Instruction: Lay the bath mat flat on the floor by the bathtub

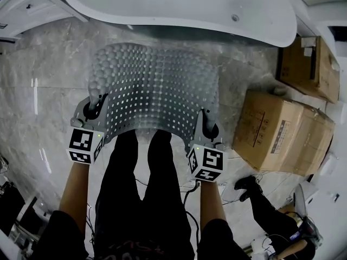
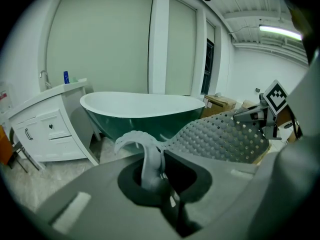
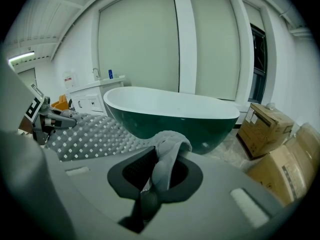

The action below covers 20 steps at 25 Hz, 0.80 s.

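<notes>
Marble floor (image 1: 32, 91) by bathtub (image 1: 179, 4): left gripper (image 1: 96, 106), right gripper (image 1: 209, 124) clamp bath mat (image 1: 154, 85) corners; should lower evenly, holding it taut.

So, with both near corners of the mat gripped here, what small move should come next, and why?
Probably lower both grippers together toward the floor. The left gripper and the right gripper are each shut on a near corner of the bath mat. The mat is bowed between them in front of the bathtub, not yet flat.
</notes>
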Each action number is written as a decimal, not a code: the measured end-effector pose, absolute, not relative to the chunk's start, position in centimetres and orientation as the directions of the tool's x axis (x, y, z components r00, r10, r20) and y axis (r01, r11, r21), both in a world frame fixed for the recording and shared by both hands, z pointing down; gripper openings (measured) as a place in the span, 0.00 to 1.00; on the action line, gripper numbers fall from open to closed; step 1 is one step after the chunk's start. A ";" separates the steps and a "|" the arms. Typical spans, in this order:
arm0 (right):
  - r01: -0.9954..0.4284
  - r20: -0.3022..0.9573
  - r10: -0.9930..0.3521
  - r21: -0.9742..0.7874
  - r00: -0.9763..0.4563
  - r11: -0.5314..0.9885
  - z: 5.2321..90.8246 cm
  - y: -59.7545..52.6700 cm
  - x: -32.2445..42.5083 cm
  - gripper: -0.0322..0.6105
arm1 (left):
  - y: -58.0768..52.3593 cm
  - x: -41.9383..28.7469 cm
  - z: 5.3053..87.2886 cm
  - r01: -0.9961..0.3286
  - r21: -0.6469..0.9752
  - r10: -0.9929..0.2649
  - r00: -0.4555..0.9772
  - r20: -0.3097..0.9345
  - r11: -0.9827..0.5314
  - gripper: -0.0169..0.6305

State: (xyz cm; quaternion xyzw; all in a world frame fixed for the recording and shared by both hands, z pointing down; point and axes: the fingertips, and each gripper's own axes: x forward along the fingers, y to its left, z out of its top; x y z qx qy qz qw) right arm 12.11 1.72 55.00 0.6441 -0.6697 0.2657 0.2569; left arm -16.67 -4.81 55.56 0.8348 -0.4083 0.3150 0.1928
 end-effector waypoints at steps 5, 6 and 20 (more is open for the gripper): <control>-0.999 0.698 -0.714 -0.024 -0.048 0.043 58.3 0.4 11.8 0.13 | -6.1 -17.1 59.1 -0.807 0.067 -0.555 0.462 0.692 -0.587 0.06; -0.999 0.700 -0.712 -0.027 -0.052 0.046 58.9 0.2 11.7 0.13 | -6.1 -17.1 59.7 -0.807 0.066 -0.552 0.459 0.697 -0.587 0.06; -0.997 0.700 -0.712 -0.003 -0.054 0.072 52.1 1.3 11.3 0.13 | -4.8 -17.1 54.2 -0.802 0.072 -0.559 0.475 0.680 -0.593 0.06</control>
